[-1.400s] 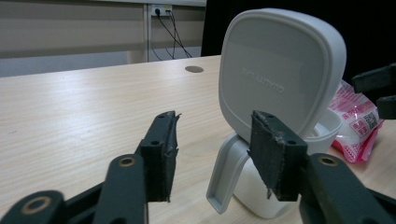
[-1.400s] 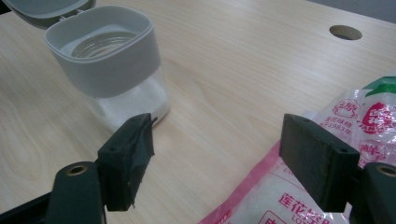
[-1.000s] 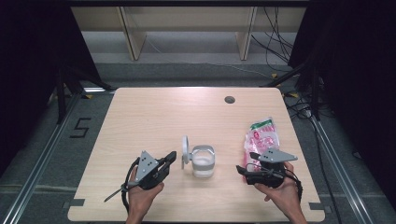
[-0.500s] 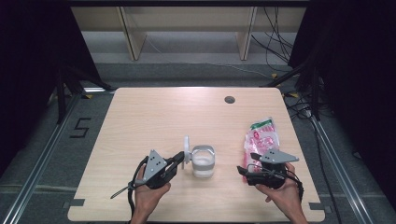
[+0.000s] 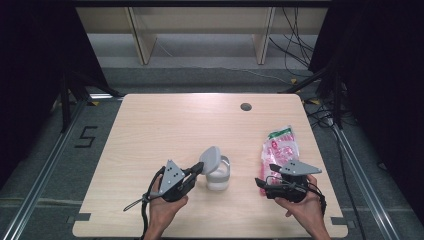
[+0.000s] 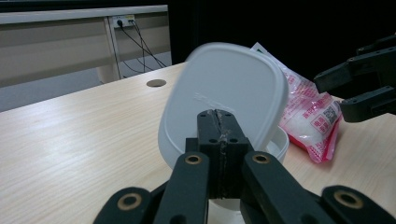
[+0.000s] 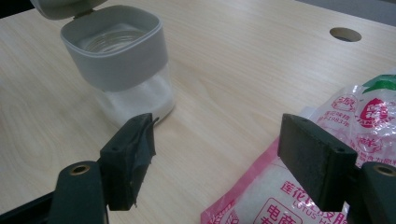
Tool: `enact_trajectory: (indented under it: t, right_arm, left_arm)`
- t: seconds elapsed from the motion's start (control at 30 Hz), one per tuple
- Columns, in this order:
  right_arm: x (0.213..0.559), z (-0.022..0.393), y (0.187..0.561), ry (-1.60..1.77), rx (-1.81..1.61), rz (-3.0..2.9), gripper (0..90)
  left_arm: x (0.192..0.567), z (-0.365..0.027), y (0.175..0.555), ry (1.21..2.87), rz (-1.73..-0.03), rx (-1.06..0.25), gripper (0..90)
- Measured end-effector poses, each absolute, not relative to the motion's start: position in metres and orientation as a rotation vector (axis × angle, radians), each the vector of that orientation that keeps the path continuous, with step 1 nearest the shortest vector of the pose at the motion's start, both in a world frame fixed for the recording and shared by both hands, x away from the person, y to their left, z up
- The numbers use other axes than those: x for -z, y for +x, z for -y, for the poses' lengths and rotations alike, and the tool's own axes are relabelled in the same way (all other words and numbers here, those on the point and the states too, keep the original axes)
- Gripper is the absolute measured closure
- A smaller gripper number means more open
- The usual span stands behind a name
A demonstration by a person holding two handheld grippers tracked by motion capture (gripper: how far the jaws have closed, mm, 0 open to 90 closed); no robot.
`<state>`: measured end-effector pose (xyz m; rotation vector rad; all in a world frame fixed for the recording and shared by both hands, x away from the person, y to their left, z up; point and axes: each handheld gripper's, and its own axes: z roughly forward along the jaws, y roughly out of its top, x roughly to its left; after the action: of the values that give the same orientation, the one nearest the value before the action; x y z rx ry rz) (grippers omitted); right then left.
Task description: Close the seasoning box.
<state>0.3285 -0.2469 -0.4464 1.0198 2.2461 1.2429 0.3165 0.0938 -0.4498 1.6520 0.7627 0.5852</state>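
Note:
A clear jar point(image 5: 218, 176) with a grey rim, part full of white grains, stands at the table's front middle. Its hinged grey lid point(image 5: 210, 159) leans half over the opening. My left gripper point(image 5: 200, 168) is shut with nothing between its jaws, and its tips rest against the lid's point(image 6: 224, 93) outer face, as the left gripper point(image 6: 218, 122) view shows. My right gripper point(image 5: 260, 183) stands open to the right of the jar point(image 7: 119, 60). In the right gripper point(image 7: 219, 154) view its right jaw lies over the edge of a pink bag point(image 7: 373, 112) of white grains.
The pink bag point(image 5: 279, 147) lies flat along the table's right side. A round cable hole point(image 5: 245, 106) sits in the wooden table point(image 5: 165, 125) at the back right. Cables and shelf legs are on the floor beyond the far edge.
My left gripper has moved right toward the jar. The lid, which stood upright at the jar's left, now tilts over the opening. The right gripper has stayed put.

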Motion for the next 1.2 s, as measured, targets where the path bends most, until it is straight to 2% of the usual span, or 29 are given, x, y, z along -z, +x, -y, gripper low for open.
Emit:
enact_trajectory:
  t: [0.27, 0.4, 0.83, 0.97, 1.2]
  right_arm:
    - [0.447, 0.248, 0.329, 1.009, -1.246, -2.246, 28.2]
    - [0.446, 0.248, 0.327, 1.039, -1.260, -2.249, 28.2]
    - [0.448, 0.248, 0.324, 1.006, -1.263, -2.248, 28.6]
    - [0.448, 0.247, 0.322, 1.023, -1.269, -2.249, 28.6]
    - [0.450, 0.246, 0.319, 1.029, -1.288, -2.269, 28.5]
  left_arm:
    - [0.448, -0.096, 0.315, 1.642, -0.765, -0.573, 89.0]
    - [0.448, -0.101, 0.315, 1.644, -0.760, -0.553, 81.4]
    - [0.454, -0.126, 0.303, 1.675, -0.816, -0.597, 43.6]
    - [0.455, -0.131, 0.300, 1.690, -0.848, -0.609, 36.0]
    - [0.458, -0.132, 0.293, 1.695, -0.840, -0.580, 31.6]
